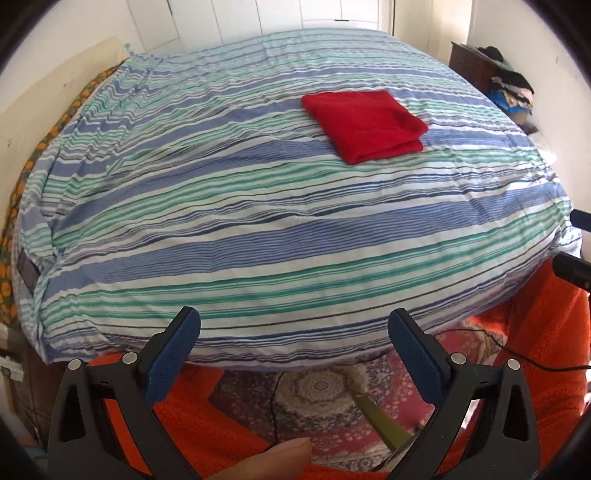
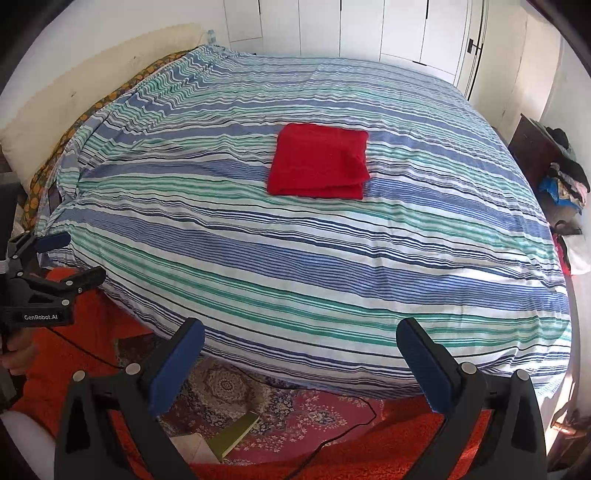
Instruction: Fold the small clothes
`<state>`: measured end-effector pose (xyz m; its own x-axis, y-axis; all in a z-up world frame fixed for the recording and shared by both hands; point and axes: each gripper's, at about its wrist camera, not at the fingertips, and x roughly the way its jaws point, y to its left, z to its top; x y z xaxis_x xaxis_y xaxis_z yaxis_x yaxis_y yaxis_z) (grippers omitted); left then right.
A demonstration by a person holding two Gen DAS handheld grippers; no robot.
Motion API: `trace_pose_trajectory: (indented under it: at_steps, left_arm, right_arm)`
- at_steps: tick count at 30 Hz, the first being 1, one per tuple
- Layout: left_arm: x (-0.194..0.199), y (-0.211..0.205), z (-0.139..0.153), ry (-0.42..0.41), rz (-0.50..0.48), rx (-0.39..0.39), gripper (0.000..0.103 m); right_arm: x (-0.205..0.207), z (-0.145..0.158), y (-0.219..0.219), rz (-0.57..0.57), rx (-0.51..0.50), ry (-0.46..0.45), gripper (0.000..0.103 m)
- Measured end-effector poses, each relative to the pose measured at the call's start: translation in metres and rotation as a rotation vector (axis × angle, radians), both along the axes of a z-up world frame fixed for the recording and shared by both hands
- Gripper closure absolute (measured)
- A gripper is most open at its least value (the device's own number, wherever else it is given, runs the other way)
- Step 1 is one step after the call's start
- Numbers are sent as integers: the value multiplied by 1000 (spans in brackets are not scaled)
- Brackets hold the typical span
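Note:
A red cloth (image 1: 364, 123) lies folded into a small square on the striped bed cover (image 1: 258, 229), right of centre and far from both grippers. It also shows in the right wrist view (image 2: 319, 161). My left gripper (image 1: 293, 325) is open and empty, held back over the near edge of the bed. My right gripper (image 2: 300, 334) is open and empty, also at the near edge. The left gripper appears at the left edge of the right wrist view (image 2: 70, 254), jaws apart.
A dark cabinet with piled clothes (image 2: 561, 177) stands right of the bed. A patterned rug (image 2: 280, 410) with a cable and a green book (image 2: 236, 432) lies below the bed edge. White wardrobe doors (image 2: 369, 29) stand behind the bed.

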<state>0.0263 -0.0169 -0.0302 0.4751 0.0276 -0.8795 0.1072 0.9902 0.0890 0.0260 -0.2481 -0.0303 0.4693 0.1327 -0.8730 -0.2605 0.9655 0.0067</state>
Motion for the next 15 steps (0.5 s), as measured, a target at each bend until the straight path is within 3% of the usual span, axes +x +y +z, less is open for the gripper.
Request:
trace_pose_trajectory:
  at_steps: [3,10,15]
  left_arm:
    - [-7,-3,0,29,-24,-58,1]
    - [-16,-11,6,39,-67,-37,1]
    - [-16,-9,7,37,-58,-44,1]
  right_arm:
    - [-9,-3,11,38,-31,35,1]
    - [-19,-10,26,81,-21,107,1]
    - [-18,-10,23,61,-28,108,1]
